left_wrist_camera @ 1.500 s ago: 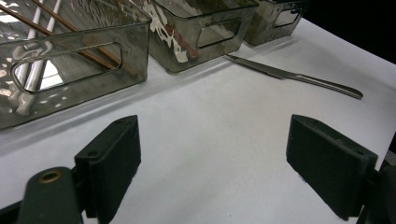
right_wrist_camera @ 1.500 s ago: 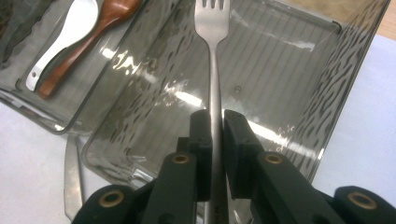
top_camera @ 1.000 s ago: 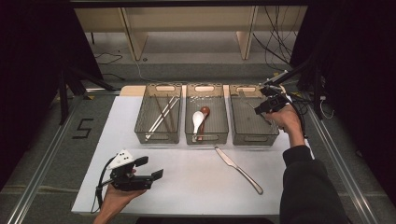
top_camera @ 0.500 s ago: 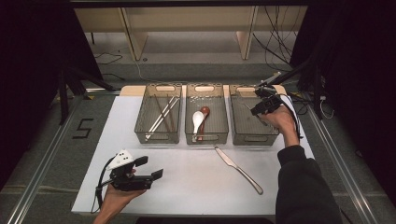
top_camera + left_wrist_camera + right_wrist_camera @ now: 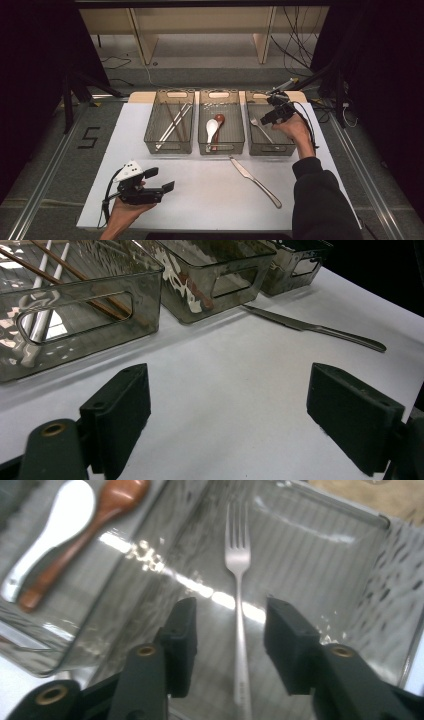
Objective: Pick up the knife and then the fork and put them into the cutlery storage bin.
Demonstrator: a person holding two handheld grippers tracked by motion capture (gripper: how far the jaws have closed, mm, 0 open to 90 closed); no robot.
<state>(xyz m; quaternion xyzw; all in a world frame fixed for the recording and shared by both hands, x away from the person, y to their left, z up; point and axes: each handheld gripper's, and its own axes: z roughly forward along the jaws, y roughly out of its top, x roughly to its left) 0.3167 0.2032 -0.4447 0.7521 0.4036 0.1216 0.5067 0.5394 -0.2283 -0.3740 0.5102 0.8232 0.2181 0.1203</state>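
Observation:
A silver fork (image 5: 260, 128) lies on the floor of the right-hand clear bin (image 5: 270, 148), tines toward the far end. My right gripper (image 5: 268, 116) hovers over that bin; its jaws have just been opening. In the right gripper view the fork (image 5: 237, 560) lies loose below the gap of the right gripper (image 5: 230, 630), and the pads do not touch it. My left gripper (image 5: 160, 180) rests low near the table's front left, open with nothing in it. The left gripper (image 5: 230, 410) looks across bare white tabletop toward a table knife (image 5: 310, 327).
The middle bin (image 5: 221, 148) holds a white spoon (image 5: 211, 128) and a brown spoon (image 5: 218, 121). The left bin (image 5: 167, 148) holds chopsticks (image 5: 172, 125). The knife (image 5: 255, 181) lies slantwise on the white table in front of the bins.
The right gripper has shifted slightly left over the right bin and its jaws have spread. A fork now lies in that bin. The left gripper has not moved.

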